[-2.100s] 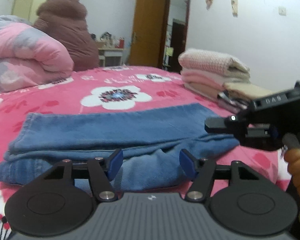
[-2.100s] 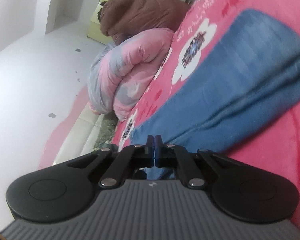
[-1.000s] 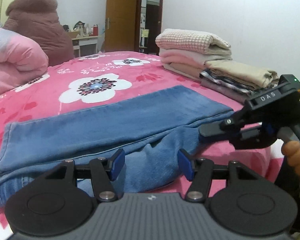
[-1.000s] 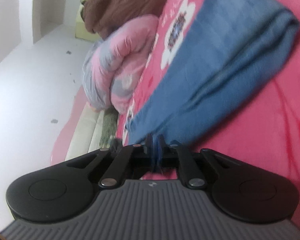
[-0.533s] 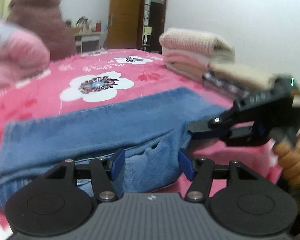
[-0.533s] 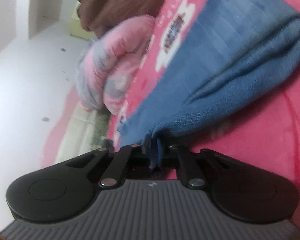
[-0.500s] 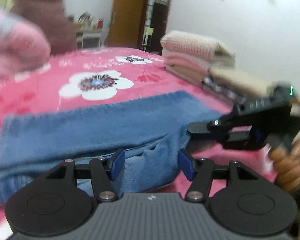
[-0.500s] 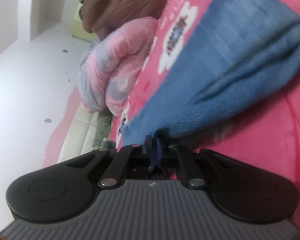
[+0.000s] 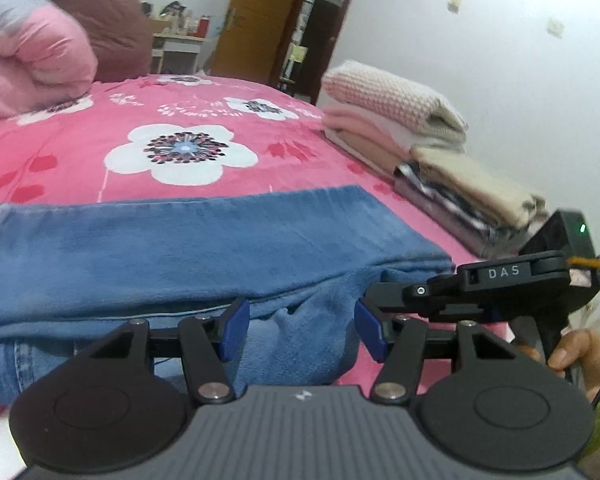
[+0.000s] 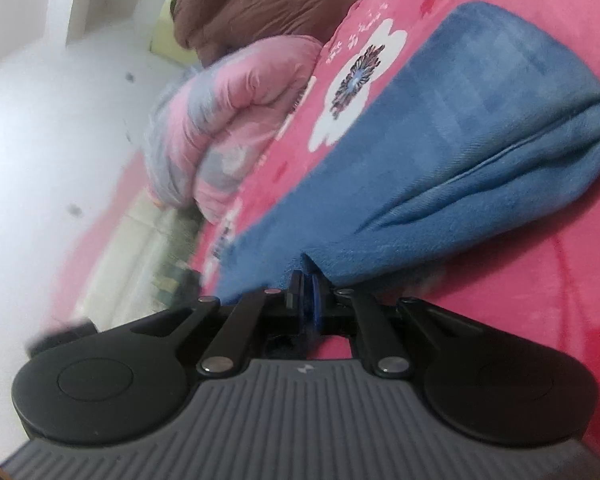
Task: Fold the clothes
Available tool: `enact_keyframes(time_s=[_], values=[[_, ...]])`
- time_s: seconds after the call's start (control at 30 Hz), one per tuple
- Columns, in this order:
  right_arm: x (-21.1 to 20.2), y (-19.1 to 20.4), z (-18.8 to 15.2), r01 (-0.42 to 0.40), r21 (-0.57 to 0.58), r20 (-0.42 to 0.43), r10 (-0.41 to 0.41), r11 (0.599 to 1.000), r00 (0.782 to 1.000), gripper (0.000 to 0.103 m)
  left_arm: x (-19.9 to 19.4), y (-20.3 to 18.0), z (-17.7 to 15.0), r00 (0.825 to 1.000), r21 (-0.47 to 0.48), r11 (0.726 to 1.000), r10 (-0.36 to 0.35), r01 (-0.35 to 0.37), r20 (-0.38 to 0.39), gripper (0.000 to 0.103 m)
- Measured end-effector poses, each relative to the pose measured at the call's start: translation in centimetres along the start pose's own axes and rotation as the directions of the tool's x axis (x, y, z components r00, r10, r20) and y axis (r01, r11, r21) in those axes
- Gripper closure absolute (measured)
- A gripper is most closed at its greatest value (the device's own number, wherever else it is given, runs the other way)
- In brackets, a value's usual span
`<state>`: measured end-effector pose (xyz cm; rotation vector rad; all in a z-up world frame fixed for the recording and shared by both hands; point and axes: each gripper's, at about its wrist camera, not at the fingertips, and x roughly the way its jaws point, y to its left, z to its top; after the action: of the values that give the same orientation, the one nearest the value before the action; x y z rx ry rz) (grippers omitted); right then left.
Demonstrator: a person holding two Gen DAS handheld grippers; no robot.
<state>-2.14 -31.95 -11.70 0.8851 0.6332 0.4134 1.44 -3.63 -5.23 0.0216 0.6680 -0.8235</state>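
The folded blue jeans (image 9: 204, 248) lie along the near edge of the bed (image 9: 80, 148), on its pink flowered cover, layers stacked with the fold end toward the right corner. The right gripper (image 10: 307, 300) has closed down tight on a bit of denim at that end; blue cloth shows pinched between its pads (the view from this wrist is rolled on its side, so the bed slants). Its jaws have just been closing onto the cloth. In the left wrist view the same tool reaches in from the right, with a hand (image 9: 576, 350) on its grip just off the bed's edge.

The left gripper (image 9: 300, 328) sits at the near edge with its blue pads parted, a hump of denim between them; neither pad presses on it.

Farther along the right edge stands a stack of folded clothes (image 9: 400, 120), apart from the jeans. At the far left a rolled pink quilt (image 9: 32, 56) rests on the bed, a brown padded coat (image 10: 260, 4) behind it. An open wooden door (image 9: 260, 16) stands beyond.
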Motion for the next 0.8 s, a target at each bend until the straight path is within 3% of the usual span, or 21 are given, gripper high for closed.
enact_keyframes(time_s=[0.17, 0.33, 0.53, 0.73, 0.8], values=[[0.2, 1.7, -1.1, 0.095, -0.204, -0.002, -0.097, 0.974, 0.995, 0.1, 1.1, -2.1, -0.3, 0.999, 0.144, 0.989, 0.045, -0.04, -0.031, 0.044], [0.9, 2.2, -1.5, 0.135, -0.294, 0.018, -0.136, 0.946, 0.991, 0.1, 2.3, -4.0, -0.8, 0.99, 0.292, 0.95, 0.129, -0.109, -0.049, 0.047], [0.7, 2.9, -2.5, 0.164, -0.42, 0.078, -0.145, 0.892, 0.986, 0.1, 3.6, -5.4, -1.2, 0.973, 0.402, 0.896, 0.225, -0.187, -0.049, 0.058], [0.3, 3.3, -3.3, 0.175, -0.488, 0.124, -0.13, 0.855, 0.984, 0.099, 3.4, -6.1, -1.0, 0.969, 0.415, 0.881, 0.249, -0.226, -0.001, 0.083], [0.1, 3.6, -3.6, 0.183, -0.51, 0.13, -0.135, 0.84, 0.982, 0.098, 3.2, -6.6, -1.2, 0.963, 0.437, 0.863, 0.268, -0.253, 0.03, 0.089]])
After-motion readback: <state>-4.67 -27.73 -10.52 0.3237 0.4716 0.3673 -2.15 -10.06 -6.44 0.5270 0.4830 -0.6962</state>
